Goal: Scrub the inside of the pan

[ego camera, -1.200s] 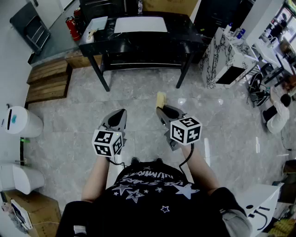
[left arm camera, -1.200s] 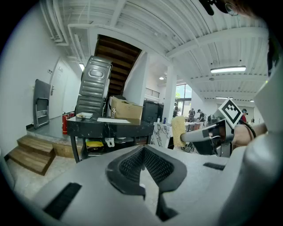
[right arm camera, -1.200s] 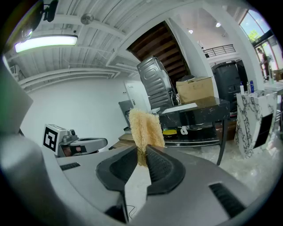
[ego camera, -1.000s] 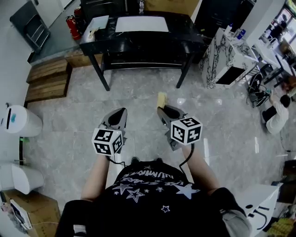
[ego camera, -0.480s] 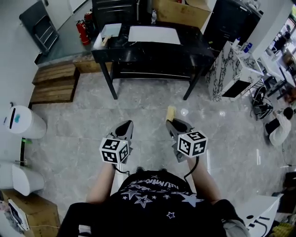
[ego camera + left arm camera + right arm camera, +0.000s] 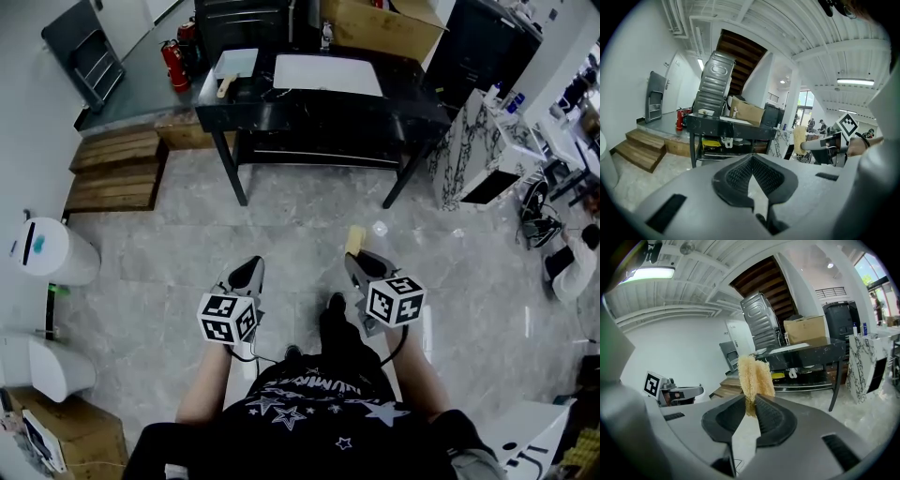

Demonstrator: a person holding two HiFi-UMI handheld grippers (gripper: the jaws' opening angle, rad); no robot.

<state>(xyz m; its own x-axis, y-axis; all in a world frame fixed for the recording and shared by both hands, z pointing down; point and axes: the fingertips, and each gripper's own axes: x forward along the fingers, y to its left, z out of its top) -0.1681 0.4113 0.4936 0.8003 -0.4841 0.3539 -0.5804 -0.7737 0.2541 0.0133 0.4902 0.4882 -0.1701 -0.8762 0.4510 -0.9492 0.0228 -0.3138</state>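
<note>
Straight ahead, a long black table [image 6: 412, 103] is standing nearer than before; right gripper [image 6: 354, 255] is pinching a yellow fibrous sponge [image 6: 355, 239], left gripper [image 6: 251, 270] is holding its jaws together.

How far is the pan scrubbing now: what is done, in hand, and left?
Done: the right gripper is shut on a yellow scrubber. In hand: the person stands on the floor, short of the black table; the left gripper is shut, empty. Left: all the scrubbing; I cannot make out a pan.
</note>
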